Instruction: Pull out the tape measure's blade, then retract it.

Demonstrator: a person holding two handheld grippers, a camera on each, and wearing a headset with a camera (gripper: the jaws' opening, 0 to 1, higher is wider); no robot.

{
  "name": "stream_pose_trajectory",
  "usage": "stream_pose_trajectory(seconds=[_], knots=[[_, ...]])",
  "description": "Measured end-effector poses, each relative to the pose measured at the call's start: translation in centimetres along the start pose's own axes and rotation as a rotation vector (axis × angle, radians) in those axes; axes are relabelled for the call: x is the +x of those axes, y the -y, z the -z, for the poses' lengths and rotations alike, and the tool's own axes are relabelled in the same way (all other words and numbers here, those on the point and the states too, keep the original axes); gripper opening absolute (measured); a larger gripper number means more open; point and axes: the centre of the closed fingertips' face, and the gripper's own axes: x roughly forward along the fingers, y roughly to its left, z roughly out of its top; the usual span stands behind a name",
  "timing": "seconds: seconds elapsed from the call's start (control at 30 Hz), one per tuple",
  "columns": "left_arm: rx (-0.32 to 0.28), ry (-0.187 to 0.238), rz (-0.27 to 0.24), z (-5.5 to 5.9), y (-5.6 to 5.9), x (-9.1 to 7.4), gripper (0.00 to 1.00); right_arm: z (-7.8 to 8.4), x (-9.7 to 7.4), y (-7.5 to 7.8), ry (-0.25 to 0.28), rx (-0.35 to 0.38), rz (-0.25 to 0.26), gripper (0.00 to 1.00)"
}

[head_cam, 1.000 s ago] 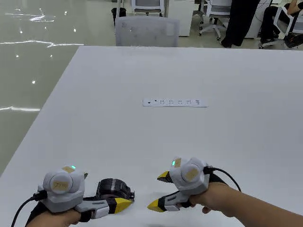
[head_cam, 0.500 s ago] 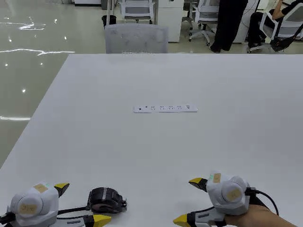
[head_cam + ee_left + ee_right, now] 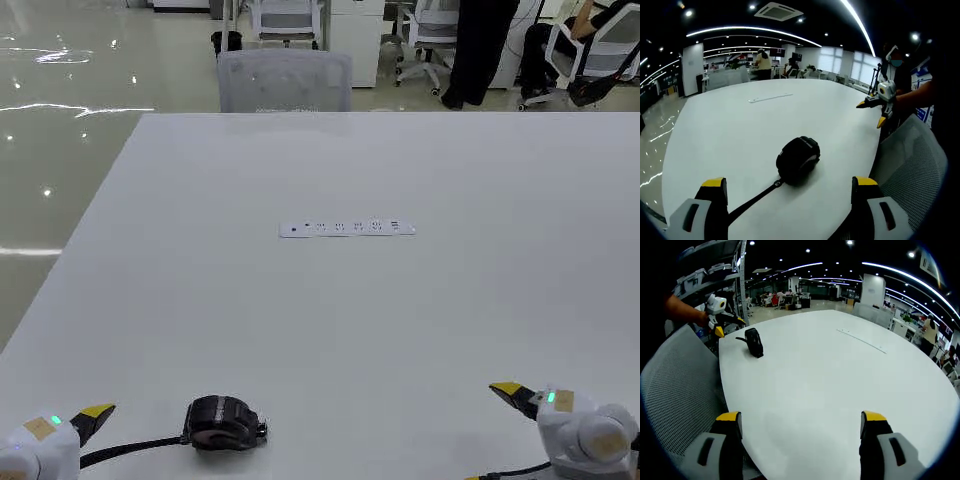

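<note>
The black tape measure point(image 3: 222, 423) lies on the white table point(image 3: 330, 310) near the front edge, blade retracted, with its black strap point(image 3: 130, 450) trailing to the left. In the left gripper view the tape measure point(image 3: 798, 159) sits just ahead of my left gripper point(image 3: 790, 182), whose jaws are open and apart from it. One of its yellow fingertips point(image 3: 95, 411) shows at the head view's bottom left. My right gripper point(image 3: 802, 416) is open and holds nothing, far to the right, with a yellow fingertip point(image 3: 508, 390) at the bottom right. The tape measure point(image 3: 754, 342) is small and distant in its view.
A white power strip point(image 3: 346, 228) is set flat in the table's middle. A grey chair point(image 3: 285, 80) stands at the far edge, with office chairs and a standing person point(image 3: 485, 40) beyond. A mesh chair back point(image 3: 912, 165) is close by the front edge.
Both grippers have drawn back toward me and moved apart. The left gripper has pulled away from the tape measure, which stays put on the table. The head camera has tilted.
</note>
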Motion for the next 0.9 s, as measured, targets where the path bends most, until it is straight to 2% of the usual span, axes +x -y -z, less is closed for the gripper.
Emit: stream_pose_trajectory(seconds=[0.13, 0.2, 0.43, 0.67, 0.73, 0.77, 0.9], knots=[[-0.008, 0.014, -0.009, -0.2, -0.3, -0.7, 1.0, 0.6, -1.0, -0.1, -0.001, 0.009, 0.018, 1.0], [0.001, 0.016, -0.009, -0.3, 0.1, -0.9, 1.0, 0.8, -1.4, 0.1, 0.003, 0.021, 0.033, 1.0], [0.007, 0.027, -0.014, -0.6, 0.5, -1.5, 1.0, 1.8, -1.9, 0.0, -0.016, 0.022, 0.035, 1.0], [0.006, 0.019, -0.013, -0.2, 0.6, -1.8, 1.0, 1.5, -1.8, -0.6, -0.014, -0.015, 0.022, 1.0], [0.003, 0.03, -0.028, -0.5, 0.5, -2.0, 1.0, 1.4, -1.7, -0.8, -0.012, -0.031, 0.017, 1.0], [0.011, 0.053, -0.042, -0.9, 0.3, -2.1, 1.0, 1.3, -1.6, -0.8, -0.006, -0.045, 0.017, 1.0], [0.0, 0.051, -0.043, -1.0, 0.1, -2.0, 1.0, 0.7, -1.5, -0.8, 0.008, -0.059, 0.018, 1.0]])
